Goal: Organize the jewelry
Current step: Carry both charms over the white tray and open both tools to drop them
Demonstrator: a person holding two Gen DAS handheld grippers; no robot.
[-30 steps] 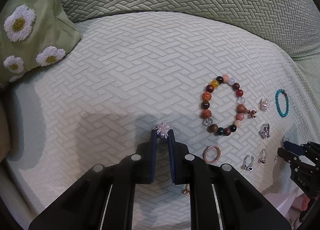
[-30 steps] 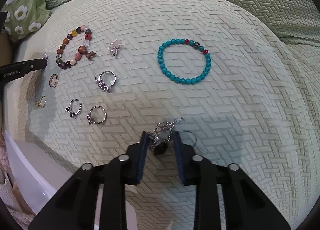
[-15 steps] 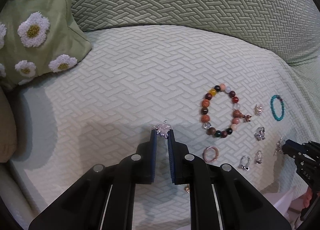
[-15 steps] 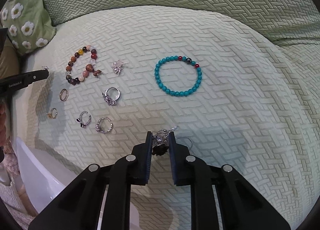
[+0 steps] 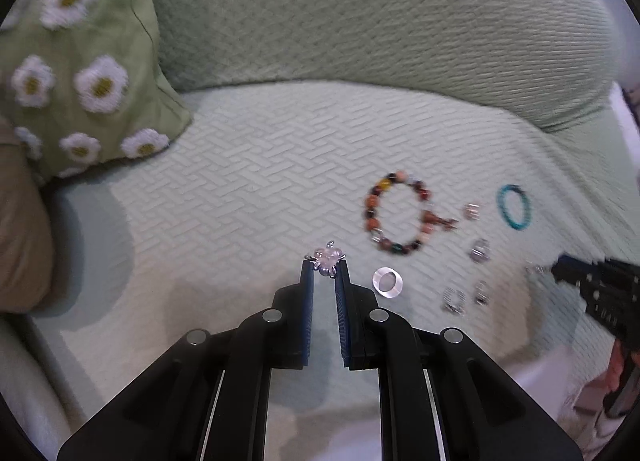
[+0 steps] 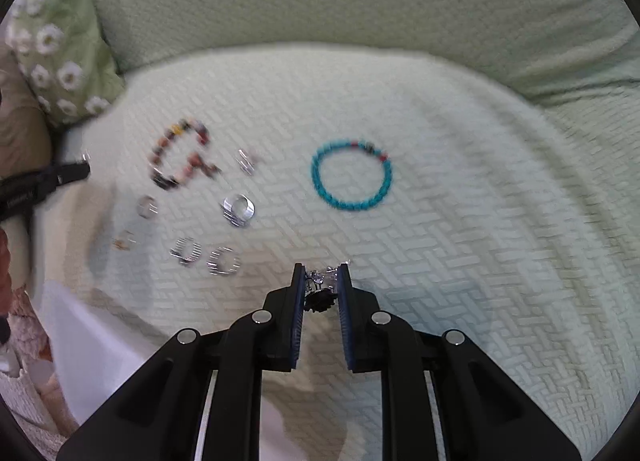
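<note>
In the left wrist view, the left gripper (image 5: 325,267) has its jaws drawn close together on a small pink and silver brooch (image 5: 327,257), pinched right at the fingertips and held above the pale green woven sofa cushion (image 5: 248,181). Just ahead and to the right of the tips lies a pale pink ring (image 5: 386,281) on the cushion; farther ahead on the right lies a multicoloured bead bracelet (image 5: 396,217), and beyond it, further right, a turquoise bead bracelet (image 5: 514,212). Several small silver rings (image 5: 466,297) lie blurred to the right of the pink ring. At the far right edge the right gripper (image 5: 592,289) reaches in. Far ahead on the left leans a green daisy pillow (image 5: 80,81). In the right wrist view, the right gripper (image 6: 321,281) is clamped on a dark silver tangle of jewelry (image 6: 320,289), which sits between the blue pads (image 6: 298,301) near their tips. Ahead and slightly right lies the turquoise bead bracelet (image 6: 352,175); ahead on the left, motion-blurred, are a silver ring (image 6: 239,209), two smaller rings (image 6: 204,257) and the multicoloured bead bracelet (image 6: 180,155). The left gripper (image 6: 60,177) pokes in from the far left, and a white edge (image 6: 92,341) shows low on the left beside the fingers.
</note>
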